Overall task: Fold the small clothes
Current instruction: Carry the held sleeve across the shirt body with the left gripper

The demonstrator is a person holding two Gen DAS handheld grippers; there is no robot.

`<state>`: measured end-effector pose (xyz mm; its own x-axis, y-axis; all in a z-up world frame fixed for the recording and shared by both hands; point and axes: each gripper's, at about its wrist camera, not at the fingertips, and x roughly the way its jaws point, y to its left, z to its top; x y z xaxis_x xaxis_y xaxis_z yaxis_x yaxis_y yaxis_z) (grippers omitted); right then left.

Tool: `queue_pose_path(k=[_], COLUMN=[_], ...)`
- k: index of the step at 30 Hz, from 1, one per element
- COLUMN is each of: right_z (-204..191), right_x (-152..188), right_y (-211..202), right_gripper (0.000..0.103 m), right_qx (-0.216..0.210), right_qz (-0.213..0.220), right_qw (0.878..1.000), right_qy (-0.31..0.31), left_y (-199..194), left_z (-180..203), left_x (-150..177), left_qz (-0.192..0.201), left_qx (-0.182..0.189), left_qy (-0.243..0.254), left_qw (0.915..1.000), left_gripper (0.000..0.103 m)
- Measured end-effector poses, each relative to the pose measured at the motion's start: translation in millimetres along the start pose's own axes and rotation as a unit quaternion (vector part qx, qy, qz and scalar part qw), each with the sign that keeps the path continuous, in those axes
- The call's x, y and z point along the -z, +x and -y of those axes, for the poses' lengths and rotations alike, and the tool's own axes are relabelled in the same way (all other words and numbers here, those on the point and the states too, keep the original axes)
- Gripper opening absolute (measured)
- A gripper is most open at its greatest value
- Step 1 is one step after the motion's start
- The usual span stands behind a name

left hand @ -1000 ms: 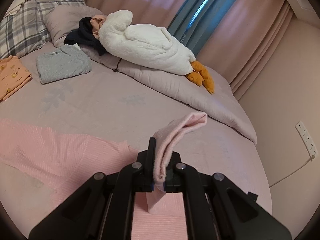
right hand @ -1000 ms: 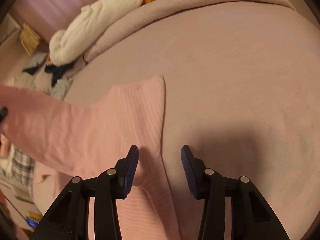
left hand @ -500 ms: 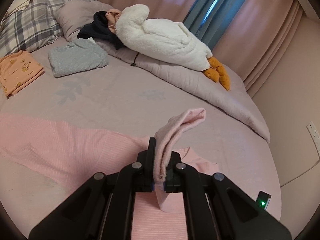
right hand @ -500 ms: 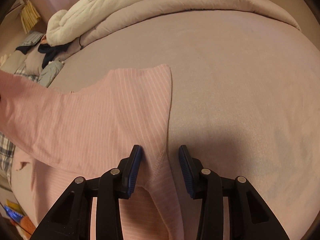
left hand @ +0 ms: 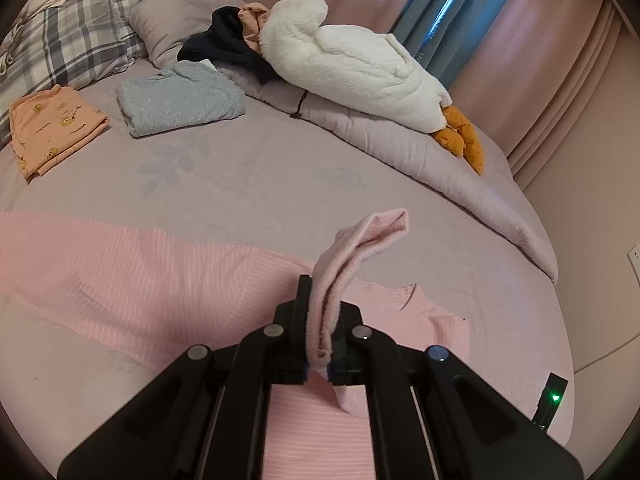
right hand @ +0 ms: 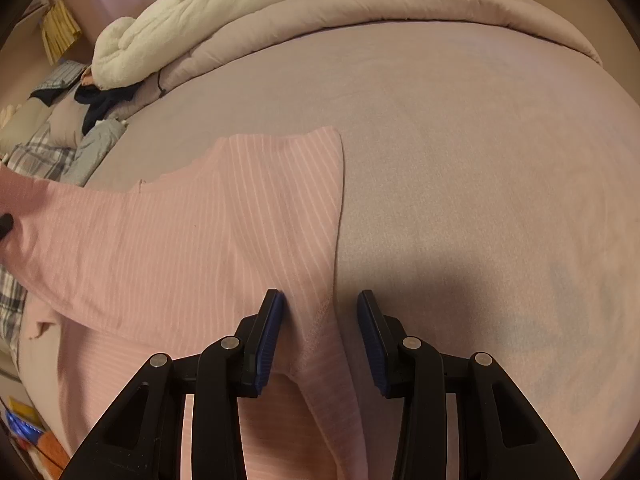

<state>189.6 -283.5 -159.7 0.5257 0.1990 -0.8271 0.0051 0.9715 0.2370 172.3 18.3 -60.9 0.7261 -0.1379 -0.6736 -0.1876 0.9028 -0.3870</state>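
The bed [left hand: 248, 184] fills both views, running ahead of and below both sets of jaws. Far beyond the left jaws lie a white plush goose [left hand: 352, 68], a folded grey garment [left hand: 180, 98] and a folded orange one [left hand: 56, 124].

The pink top [right hand: 192, 240] lies spread flat on the bed, its long axis running sideways across the left view, from far left of those jaws to just right of them. The left gripper [left hand: 318, 356] is pressed together on a fold of the top's edge, which stands up between the jaws and flops over ahead of them. The right gripper [right hand: 320, 320] has its jaws spread, straddling the top's right edge: the hem runs straight ahead out of the gap, cloth under the left jaw, bare sheet under the right. The pads look clear of the cloth, so the right hand is nearer the free edge and I judge it placed to pinch there.

Whether the right fingertips touch the cloth cannot be told. The top's lower part is hidden under both grippers, and its far left is cut off.
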Motion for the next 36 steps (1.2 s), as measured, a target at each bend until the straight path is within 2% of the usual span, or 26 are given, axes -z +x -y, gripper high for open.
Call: queue_pose_path(k=[8,21,36], right_z=[-1.3,2.6,2.0], right_x=[-0.3,-1.0,-0.8], right_y=[0.7,1.8,1.8], right_gripper=[0.042,0.042,0.042], right_qx=[0.0,-0.001,-0.002], right_qz=[-0.001,-0.003,-0.004], right_qw=[1.0,1.0,1.0], right_qy=[0.0,-0.002,-0.003], left_y=[6.0,27.5,43.5], left_z=[-10.9,-44.0,-68.8], left_x=[4.0,21.2,33.4], left_qz=[-0.008,-0.043,-0.07], left_qx=[-0.01,-0.043,-0.054], left_qy=[-0.002,-0.011,-0.026], left_qw=[0.9999,0.9981,0.9958], left_gripper=[0.005,0.005,0.005])
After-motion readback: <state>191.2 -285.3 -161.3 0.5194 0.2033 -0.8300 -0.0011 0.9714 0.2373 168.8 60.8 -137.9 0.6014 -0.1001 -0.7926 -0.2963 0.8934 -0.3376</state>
